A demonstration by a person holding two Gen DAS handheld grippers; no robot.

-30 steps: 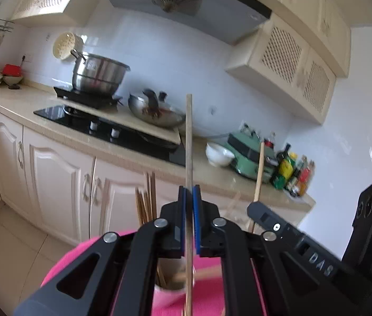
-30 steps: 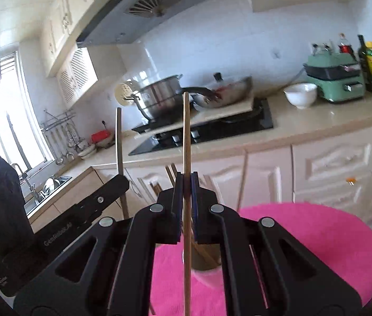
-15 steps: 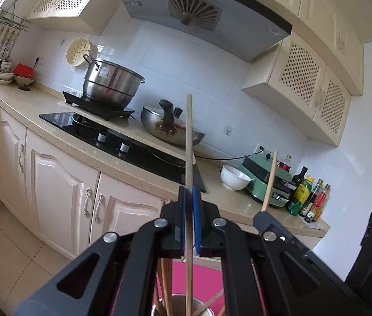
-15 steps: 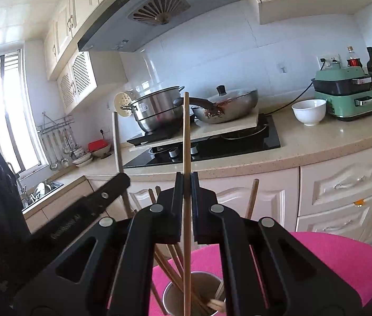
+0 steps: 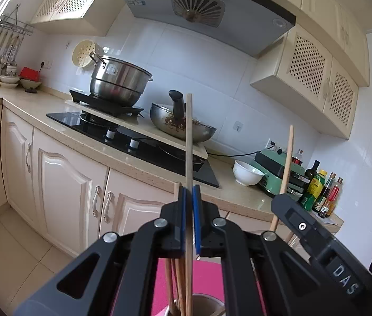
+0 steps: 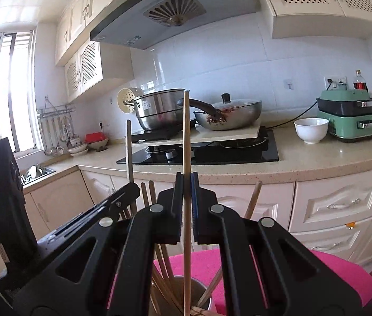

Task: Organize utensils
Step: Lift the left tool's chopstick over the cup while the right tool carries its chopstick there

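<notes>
Wooden chopstick (image 5: 189,142) stood upright in the left gripper (image 5: 189,218), blue pads pinching it at mid-length; lower end dropped into the cup (image 5: 207,306) straight below. Other sticks (image 5: 175,276) leaned in that same cup. Cup sat on a pink cloth (image 5: 207,276).

Right gripper (image 6: 186,205) likewise clamped on its own chopstick (image 6: 185,131), vertical, tip going down into the steel cup (image 6: 201,289), which held a loose bundle of sticks (image 6: 159,263) fanned out to both sides. Same pink cloth (image 6: 331,271) under it. Each view showed the other gripper alongside with its stick poking up: right one seen from the left view, left one from the right view.

Behind: cream cabinets (image 5: 64,189), beige counter (image 6: 317,158), black hob (image 5: 122,134). On the hob a steel pot (image 5: 118,84) and a lidded wok (image 6: 230,113) on a pale board. White bowl (image 6: 311,129) to the right of the hob, then a green appliance (image 6: 349,115) and bottles (image 5: 320,194) at the counter end. Hood (image 5: 199,8) overhead, ladles (image 6: 54,131) hung on a rail by the window.
</notes>
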